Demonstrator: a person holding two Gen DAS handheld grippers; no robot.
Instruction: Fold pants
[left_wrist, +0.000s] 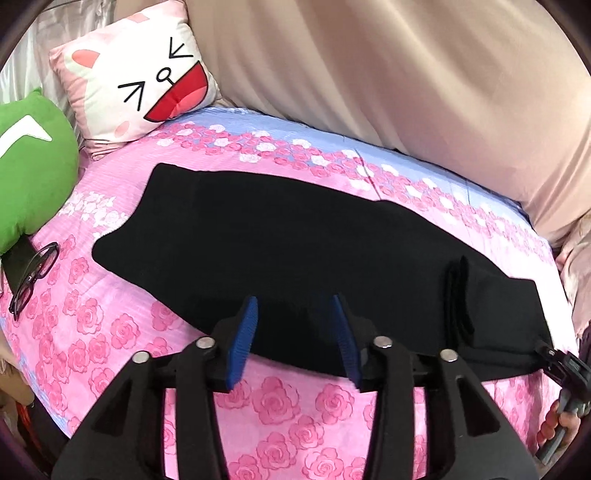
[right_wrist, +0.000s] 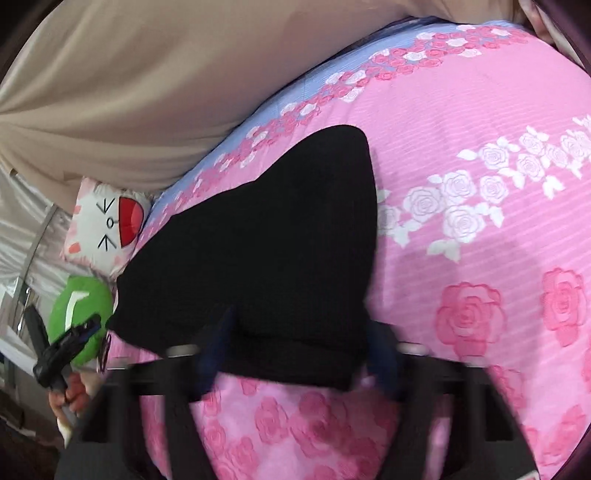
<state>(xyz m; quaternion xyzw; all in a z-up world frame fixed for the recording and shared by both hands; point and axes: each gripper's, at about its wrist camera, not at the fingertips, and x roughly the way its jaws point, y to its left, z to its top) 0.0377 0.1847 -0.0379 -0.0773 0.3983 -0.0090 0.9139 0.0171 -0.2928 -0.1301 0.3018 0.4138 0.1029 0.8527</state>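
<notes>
The black pants (left_wrist: 280, 251) lie flat across the pink rose bedspread (left_wrist: 110, 321), folded lengthwise, with a bunched fold near their right end (left_wrist: 458, 295). My left gripper (left_wrist: 293, 332) is open, its blue pads (left_wrist: 243, 339) over the pants' near edge at mid-length, gripping nothing. The right gripper (left_wrist: 557, 363) shows at the far right by the pants' end. In the right wrist view the pants (right_wrist: 266, 243) stretch away toward the pillows. My right gripper (right_wrist: 295, 350) is blurred and stands open around the pants' near end.
A cat-face pillow (left_wrist: 140, 81) and a green cushion (left_wrist: 29, 162) sit at the bed's head. Glasses (left_wrist: 33, 277) lie at the left edge of the bedspread. A beige curtain (left_wrist: 406, 74) hangs behind the bed.
</notes>
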